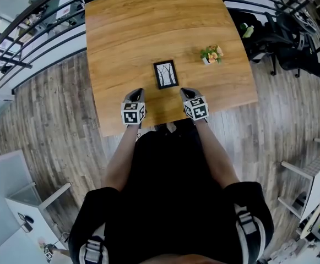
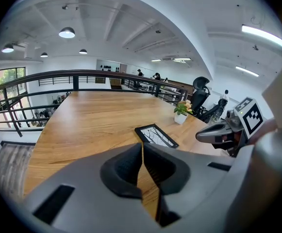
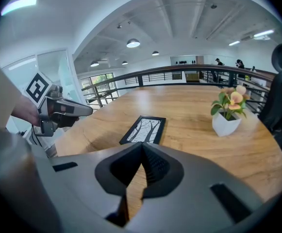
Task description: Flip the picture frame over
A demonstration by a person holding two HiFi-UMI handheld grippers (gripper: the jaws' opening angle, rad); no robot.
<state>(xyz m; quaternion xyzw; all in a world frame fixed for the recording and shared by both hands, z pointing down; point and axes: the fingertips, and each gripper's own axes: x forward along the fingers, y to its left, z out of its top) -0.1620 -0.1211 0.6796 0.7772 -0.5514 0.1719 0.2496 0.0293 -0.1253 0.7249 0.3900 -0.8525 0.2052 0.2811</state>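
Hovering near the counter (image 1: 148, 26) edge with the left gripper (image 1: 136, 91) and right gripper (image 1: 186, 91), jaws shut tight on both, holding nothing. Looking at the picture frame (image 1: 166, 74) lying flat, picture side up, just ahead between them. Might just push the thin frame along, or bump the flower pot (image 1: 211, 55), with jaws shut like this.

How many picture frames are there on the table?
1. The frame lies flat, picture up, on the table near the person's edge, left of the plant. The head view shows the whole tabletop, so none seems hidden.
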